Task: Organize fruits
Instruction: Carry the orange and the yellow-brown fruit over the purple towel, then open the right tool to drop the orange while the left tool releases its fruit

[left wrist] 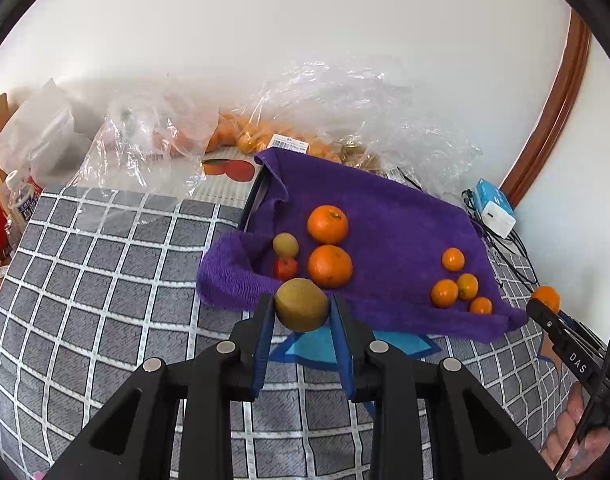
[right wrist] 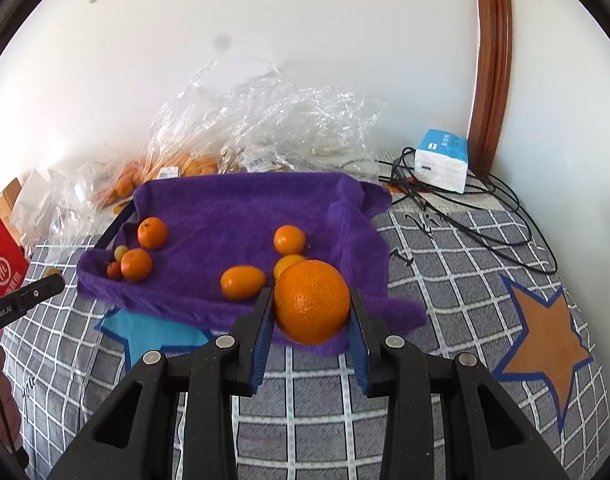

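**Both tools carry fruit to the towel**

Left wrist view: the left tool (left wrist: 301, 309) clamps a kiwi (left wrist: 301, 305) at the purple towel (left wrist: 385, 216)'s near edge.

Right wrist view: the right tool (right wrist: 310, 307) grips an orange (right wrist: 312, 301) over the towel's near edge. Next, probably, each fruit joins its own group.

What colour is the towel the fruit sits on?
Purple towel, clearest in the right wrist view.

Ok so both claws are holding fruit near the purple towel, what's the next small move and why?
Probably carry the right claw forward and left, to set its orange beside the two big oranges on the purple towel. The towel's right side holds only the small kumquats, and the left claw's kiwi already hangs near that group.
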`<state>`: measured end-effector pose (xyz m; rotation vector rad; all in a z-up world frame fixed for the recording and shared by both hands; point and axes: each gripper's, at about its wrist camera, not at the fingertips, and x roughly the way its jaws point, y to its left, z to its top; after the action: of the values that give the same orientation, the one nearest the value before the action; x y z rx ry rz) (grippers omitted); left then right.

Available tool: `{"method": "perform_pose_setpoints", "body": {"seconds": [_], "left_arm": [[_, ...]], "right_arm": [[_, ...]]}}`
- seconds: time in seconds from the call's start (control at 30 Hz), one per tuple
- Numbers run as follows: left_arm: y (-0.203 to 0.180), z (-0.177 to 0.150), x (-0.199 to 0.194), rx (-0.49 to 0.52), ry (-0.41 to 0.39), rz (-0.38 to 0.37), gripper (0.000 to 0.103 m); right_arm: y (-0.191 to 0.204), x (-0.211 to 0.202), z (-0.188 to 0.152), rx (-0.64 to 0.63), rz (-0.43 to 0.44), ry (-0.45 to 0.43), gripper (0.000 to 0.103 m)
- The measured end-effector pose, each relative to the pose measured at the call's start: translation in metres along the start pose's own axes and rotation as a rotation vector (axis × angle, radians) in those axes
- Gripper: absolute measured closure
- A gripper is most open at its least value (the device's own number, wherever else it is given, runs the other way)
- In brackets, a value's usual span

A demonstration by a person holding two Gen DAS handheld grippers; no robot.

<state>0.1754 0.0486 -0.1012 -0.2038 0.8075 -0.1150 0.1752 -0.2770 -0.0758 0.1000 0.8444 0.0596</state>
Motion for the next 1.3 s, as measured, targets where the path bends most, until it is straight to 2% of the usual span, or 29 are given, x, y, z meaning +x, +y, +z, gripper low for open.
{"method": "perform_pose_setpoints", "body": {"seconds": [0.33, 0.4, 0.53, 0.63, 0.87, 0.97, 1.13, 1.3], "left_arm": [[-0.012, 0.032, 0.025, -0.003, 0.011, -0.033, 0.076], [-0.017, 0.038, 0.031, 0.003, 0.012, -0.040, 0.076], [-0.027, 0.044, 0.045, 0.015, 0.020, -0.048, 0.076], [-0.034, 0.046, 0.056, 0.018, 0.040, -0.057, 0.076], [-0.055, 0.044, 0.086, 0.055, 0.086, -0.066, 0.076], [-0.061, 0.043, 0.096, 0.063, 0.101, -0.062, 0.076], [-0.069, 0.048, 0.111, 0.086, 0.122, -0.029, 0.076], [-0.076, 0.046, 0.123, 0.112, 0.148, -0.003, 0.076]], "right_arm": [[-0.007, 0.039, 0.037, -0.013, 0.000, -0.002, 0.068], [-0.009, 0.051, 0.041, -0.014, 0.025, 0.007, 0.068], [-0.018, 0.088, 0.045, 0.022, 0.068, 0.092, 0.068], [-0.021, 0.103, 0.044, 0.043, 0.070, 0.114, 0.068], [-0.014, 0.115, 0.043, 0.006, 0.020, 0.101, 0.068], [-0.013, 0.122, 0.039, 0.001, 0.026, 0.128, 0.068], [-0.012, 0.122, 0.038, -0.016, 0.027, 0.119, 0.068], [-0.013, 0.118, 0.035, -0.020, 0.054, 0.118, 0.062]]}}
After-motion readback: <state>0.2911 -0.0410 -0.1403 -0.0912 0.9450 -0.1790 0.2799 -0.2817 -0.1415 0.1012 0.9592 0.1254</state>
